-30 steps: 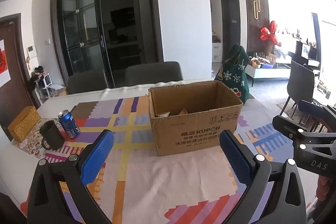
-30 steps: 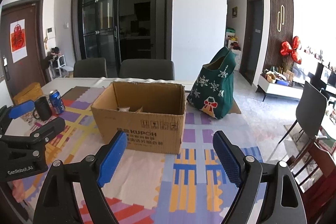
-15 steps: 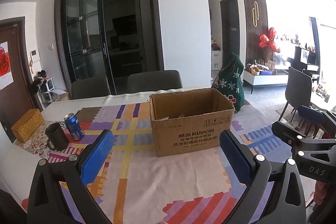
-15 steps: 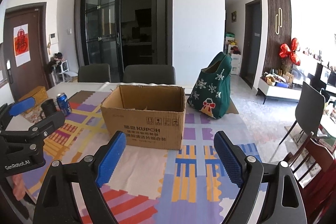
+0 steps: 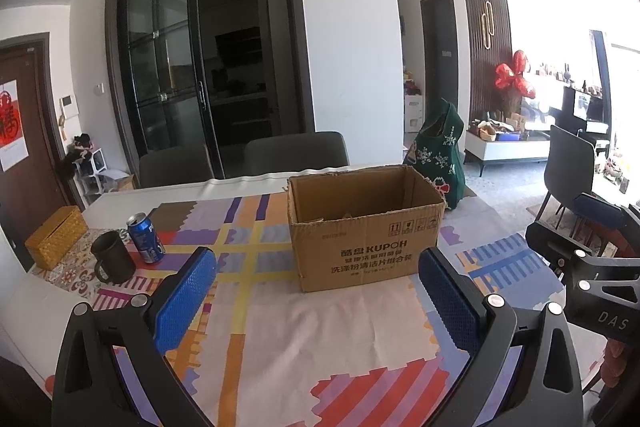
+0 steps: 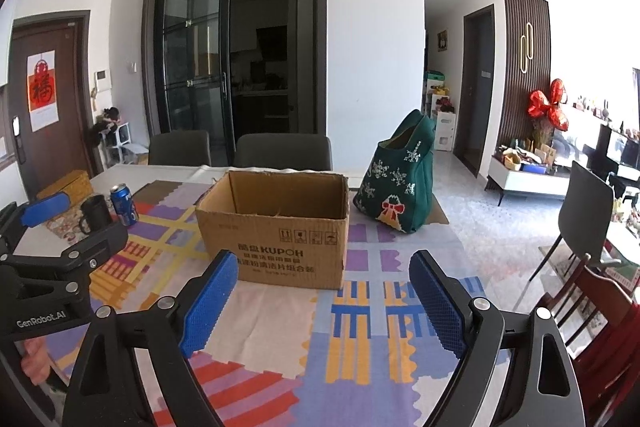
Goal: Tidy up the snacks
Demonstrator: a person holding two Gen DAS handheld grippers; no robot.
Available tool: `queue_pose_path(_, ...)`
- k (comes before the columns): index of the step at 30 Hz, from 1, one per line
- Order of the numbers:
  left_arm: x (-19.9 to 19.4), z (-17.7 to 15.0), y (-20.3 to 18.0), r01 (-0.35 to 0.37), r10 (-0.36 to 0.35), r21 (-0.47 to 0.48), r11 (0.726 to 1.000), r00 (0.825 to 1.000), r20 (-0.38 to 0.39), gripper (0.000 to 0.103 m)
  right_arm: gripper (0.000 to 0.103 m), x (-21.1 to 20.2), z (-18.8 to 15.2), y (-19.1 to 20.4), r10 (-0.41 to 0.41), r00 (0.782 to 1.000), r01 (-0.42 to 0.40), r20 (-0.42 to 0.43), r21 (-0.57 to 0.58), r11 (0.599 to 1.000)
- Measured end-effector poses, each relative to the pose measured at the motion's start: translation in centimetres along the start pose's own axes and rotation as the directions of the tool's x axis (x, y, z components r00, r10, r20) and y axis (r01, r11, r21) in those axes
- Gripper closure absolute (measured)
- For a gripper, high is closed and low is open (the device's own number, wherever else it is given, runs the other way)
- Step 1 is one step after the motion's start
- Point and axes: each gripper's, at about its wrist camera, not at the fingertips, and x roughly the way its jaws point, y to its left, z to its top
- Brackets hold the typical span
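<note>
I'm looking into a lived-in apartment, at its open dining and living area. I'm over a dining table (image 6: 372, 339) with a bright patchwork cloth; two grey dining chairs (image 6: 282, 151) stand at its far side. Behind them are dark glass sliding doors (image 6: 230, 59). Far left, a brown entrance door (image 6: 48, 99) carries a red paper hanging (image 6: 41, 91). Far right I see a low white TV cabinet (image 6: 524, 179) and red balloons (image 6: 550, 105).
</note>
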Motion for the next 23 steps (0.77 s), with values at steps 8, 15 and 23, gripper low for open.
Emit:
queue_pose_path(8,-0.19,-0.05,0.18,-0.001,0.001,-0.003,1.000,1.000,0.002,0.000,0.015,-0.11,0.04,0.04,0.000,1.000,0.000,0.000,-0.002,1.000)
queue_pose_path(15,-0.18,0.00,0.30,-0.002,0.001,-0.006,1.000,1.000,0.000,0.000,0.015,-0.09,0.08,-0.01,0.001,1.000,-0.001,-0.001,-0.002,1.000)
queue_pose_path(23,0.01,0.18,0.36,-0.005,0.005,-0.009,1.000,1.000,-0.006,0.000,0.015,0.21,0.14,0.17,0.003,1.000,-0.003,-0.013,-0.002,1.000)
